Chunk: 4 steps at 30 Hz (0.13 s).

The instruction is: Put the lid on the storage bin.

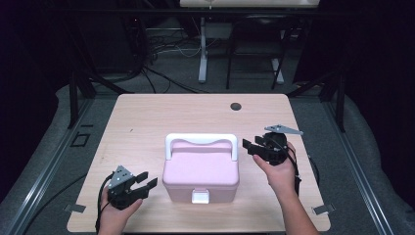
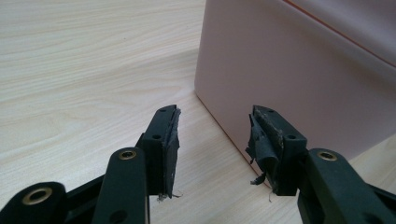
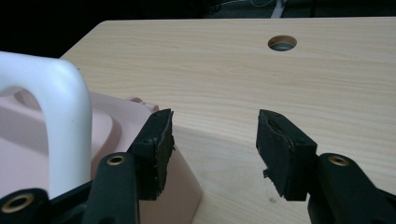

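A pink plastic box with a domed lid [image 1: 200, 169] is seen at mid-bench on the pale wood-grain bench [image 1: 147, 117], long axis running left to right, its white clasp [image 1: 200, 197] turned toward the near edge. A white arched handle [image 1: 201, 142] is laid along the far side of the lid. The left tool [image 1: 147, 182] is held just beside the box's near left corner, jaws apart, nothing gripped. The right tool [image 1: 248, 146] is held just beside the handle's right end, jaws apart, likewise nothing gripped
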{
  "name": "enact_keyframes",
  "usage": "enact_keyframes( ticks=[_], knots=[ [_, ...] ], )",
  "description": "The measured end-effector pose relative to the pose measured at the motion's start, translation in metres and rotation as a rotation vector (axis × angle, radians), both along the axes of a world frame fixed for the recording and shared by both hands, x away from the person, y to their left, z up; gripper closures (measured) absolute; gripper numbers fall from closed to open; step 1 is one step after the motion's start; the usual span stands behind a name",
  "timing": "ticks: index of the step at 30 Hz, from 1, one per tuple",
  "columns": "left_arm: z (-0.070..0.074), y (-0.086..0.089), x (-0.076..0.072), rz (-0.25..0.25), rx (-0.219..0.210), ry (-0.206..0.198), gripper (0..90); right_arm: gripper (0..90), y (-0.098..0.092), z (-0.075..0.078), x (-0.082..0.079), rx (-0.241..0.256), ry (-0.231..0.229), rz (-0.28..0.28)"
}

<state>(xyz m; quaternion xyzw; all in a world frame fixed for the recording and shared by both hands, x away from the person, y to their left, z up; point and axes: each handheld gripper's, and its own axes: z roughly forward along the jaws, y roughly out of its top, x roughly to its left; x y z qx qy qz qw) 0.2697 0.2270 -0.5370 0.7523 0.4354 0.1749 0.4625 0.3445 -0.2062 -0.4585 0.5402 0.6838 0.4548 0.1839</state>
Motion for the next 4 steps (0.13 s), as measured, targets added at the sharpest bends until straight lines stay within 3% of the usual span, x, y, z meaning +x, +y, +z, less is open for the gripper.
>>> enact_keyframes(
  ticks=[4],
  knots=[
    [0.0005,0.0005,0.0004,0.003,-0.003,-0.002,52.2,45.4,-0.0066,0.0052,-0.0012,0.042,-0.015,-0.004]
  ],
)
